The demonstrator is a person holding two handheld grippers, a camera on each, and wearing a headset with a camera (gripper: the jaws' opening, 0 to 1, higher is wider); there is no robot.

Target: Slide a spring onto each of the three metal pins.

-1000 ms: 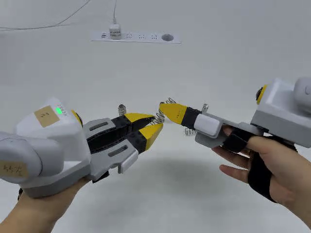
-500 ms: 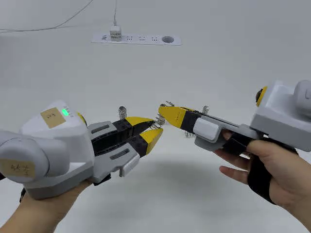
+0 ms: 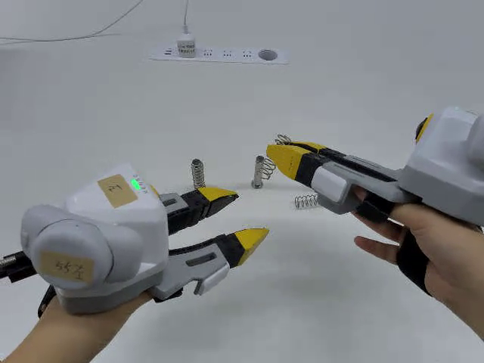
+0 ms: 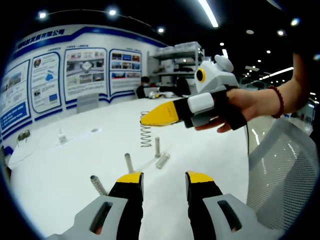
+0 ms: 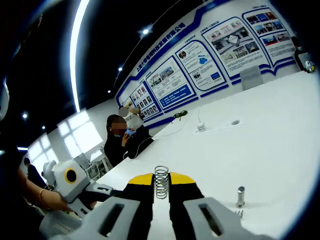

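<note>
My left gripper (image 3: 243, 216) hangs with its jaws spread. Just beyond its tips stand a spring-wrapped pin (image 3: 198, 174) and a bare pin (image 3: 259, 172). My right gripper (image 3: 278, 153) pinches a spring (image 3: 283, 139); a loose spring (image 3: 306, 201) lies beneath it.

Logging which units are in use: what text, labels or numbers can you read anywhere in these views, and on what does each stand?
"55", then a handwritten character I cannot make out: rear sticker on the left tool housing.
Top sticker, same housing: handwriting too small to read.
Wall posters: print too blurred to read.
Power strip: no readable marking.
</note>
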